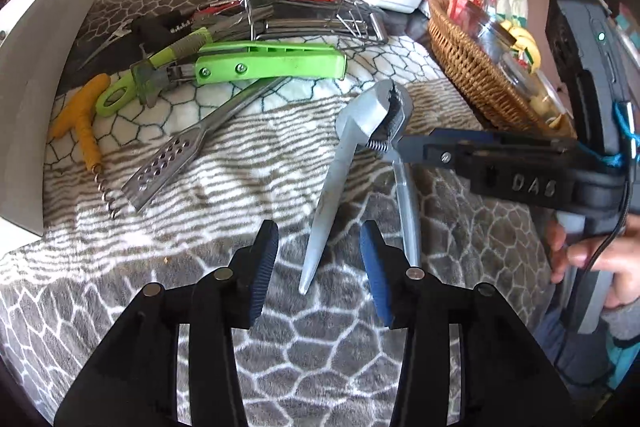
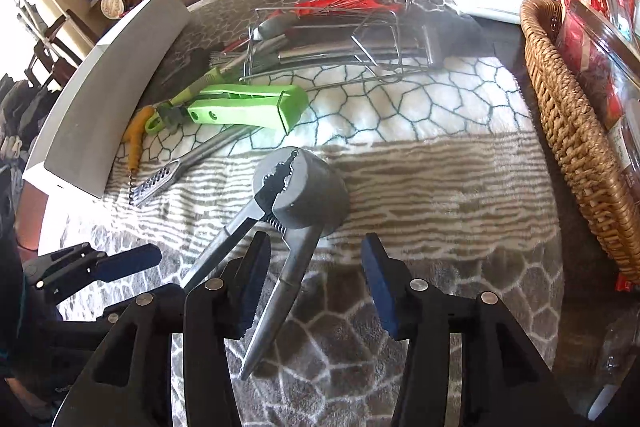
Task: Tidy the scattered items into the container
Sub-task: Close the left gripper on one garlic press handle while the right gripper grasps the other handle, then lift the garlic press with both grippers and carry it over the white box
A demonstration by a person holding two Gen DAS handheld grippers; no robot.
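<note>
Now, left gripper (image 1: 319, 267): jaws wide, holding nothing.
Right gripper (image 2: 312, 285): jaws wide, one handle between them.
Silver metal nutcracker with spring (image 2: 286, 203): on grey patterned blanket (image 2: 420, 187).
Wire container (image 2: 328, 39): behind, well apart.

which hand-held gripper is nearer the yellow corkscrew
Left. The left hand-held gripper sits just below-right of the yellow corkscrew; the right hand-held gripper is farther right.

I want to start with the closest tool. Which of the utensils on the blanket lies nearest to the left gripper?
The silver nutcracker: one handle tip lies between the open left gripper fingers. The perforated steel utensil, green tool and yellow corkscrew lie farther off.
</note>
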